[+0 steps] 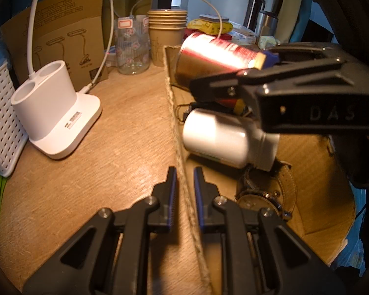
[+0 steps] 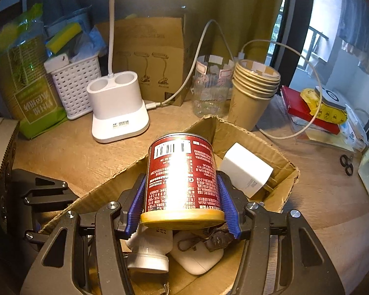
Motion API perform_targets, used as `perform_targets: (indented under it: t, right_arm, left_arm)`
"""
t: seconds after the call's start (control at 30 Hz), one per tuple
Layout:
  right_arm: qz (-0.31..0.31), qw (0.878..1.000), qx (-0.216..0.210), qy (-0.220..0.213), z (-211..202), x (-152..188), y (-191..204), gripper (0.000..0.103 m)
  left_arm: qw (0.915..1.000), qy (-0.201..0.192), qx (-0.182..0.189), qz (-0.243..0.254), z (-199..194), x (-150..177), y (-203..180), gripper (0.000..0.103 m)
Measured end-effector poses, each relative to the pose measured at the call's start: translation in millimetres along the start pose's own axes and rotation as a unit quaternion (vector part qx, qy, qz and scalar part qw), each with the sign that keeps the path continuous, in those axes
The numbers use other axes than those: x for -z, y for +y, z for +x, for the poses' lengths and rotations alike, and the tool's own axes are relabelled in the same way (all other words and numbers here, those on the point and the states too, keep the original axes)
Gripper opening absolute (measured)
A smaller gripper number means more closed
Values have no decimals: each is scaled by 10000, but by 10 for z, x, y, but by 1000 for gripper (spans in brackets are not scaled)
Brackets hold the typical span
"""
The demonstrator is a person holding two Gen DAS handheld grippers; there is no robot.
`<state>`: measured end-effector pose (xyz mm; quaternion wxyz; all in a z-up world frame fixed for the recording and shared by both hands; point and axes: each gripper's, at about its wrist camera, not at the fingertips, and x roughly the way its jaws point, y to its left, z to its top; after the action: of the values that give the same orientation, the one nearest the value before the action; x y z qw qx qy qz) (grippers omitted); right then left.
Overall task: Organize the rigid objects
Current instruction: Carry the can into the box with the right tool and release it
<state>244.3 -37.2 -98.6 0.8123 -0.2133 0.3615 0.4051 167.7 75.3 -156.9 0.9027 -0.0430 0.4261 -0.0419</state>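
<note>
A cluttered wooden desk [image 2: 73, 152] carries, from nine o'clock round to three, a white basket [image 2: 73, 86], a lamp base [image 2: 118, 108], stacked paper cups [image 2: 253, 93] and a window. The left hand-held gripper [image 1: 184, 184] pinches the cardboard box [image 1: 182, 162] wall, nearly closed. The right hand-held gripper [image 2: 182, 196] clamps a red can [image 2: 182, 177], held over the box.

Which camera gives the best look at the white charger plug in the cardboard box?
The right wrist view: the white charger plug lies unobstructed in the cardboard box, beside the red can. The left wrist view doesn't show it.
</note>
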Motion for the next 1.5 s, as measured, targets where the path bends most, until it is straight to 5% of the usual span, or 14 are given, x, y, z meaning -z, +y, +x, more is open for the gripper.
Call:
perform_targets:
  t: [1.07,1.5]
  right_arm:
    - [35,9992,-68,387,166,-3,-42,60]
    - [137,9997,-62,215,57,43,-67,69]
  left_arm:
    - [10000,0,0,0,-3,0,-4,15]
    - [10000,-2,-15,6,-13,-7,-8,15]
